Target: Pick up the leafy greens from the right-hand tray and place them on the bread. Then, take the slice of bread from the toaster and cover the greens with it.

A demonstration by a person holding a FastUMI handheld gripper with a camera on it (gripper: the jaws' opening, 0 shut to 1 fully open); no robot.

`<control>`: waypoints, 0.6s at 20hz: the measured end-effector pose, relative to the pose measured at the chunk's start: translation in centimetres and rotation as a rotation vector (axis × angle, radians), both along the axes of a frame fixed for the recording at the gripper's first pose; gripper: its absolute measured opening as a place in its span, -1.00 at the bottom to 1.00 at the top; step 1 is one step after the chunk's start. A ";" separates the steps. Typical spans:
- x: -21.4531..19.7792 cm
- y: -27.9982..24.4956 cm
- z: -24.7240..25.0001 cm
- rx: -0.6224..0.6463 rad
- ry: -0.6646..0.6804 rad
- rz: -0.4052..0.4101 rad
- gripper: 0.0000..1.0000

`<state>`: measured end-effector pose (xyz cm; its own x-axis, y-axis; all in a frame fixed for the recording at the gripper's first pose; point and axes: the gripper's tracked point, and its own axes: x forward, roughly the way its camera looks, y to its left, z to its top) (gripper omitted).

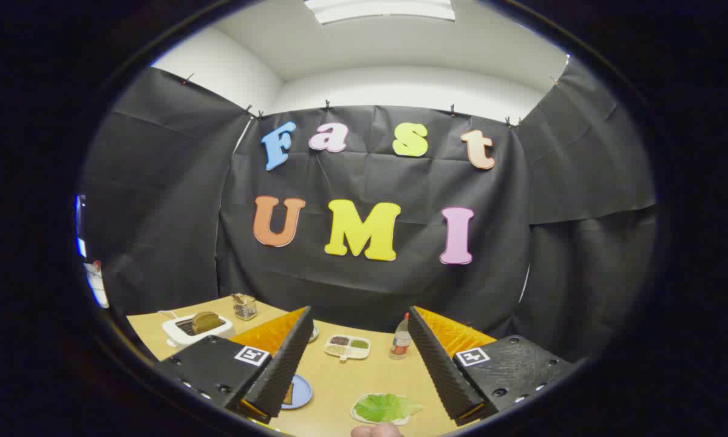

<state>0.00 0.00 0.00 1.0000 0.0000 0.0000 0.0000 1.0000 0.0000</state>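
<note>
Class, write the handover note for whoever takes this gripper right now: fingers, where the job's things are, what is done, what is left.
Gripper: open, holding nothing, raised above the table.
Leafy greens: on their tray, between the fingers, untouched.
Bread on the blue plate: beside the left finger, partly hidden.
Toaster: beyond the left finger, slice standing in it.
Done: nothing yet.
Left: greens onto the bread, then the toaster slice on top.

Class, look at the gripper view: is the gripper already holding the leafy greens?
No. The gripper is open with nothing between its fingers, and the leafy greens lie on their tray on the table.
</note>
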 end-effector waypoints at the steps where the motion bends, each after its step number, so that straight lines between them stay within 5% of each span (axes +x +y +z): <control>1: 0.0 -0.1 0.0 0.001 -0.001 0.002 0.90; 12: 0.9 -2.5 -3.9 0.034 0.099 0.015 0.90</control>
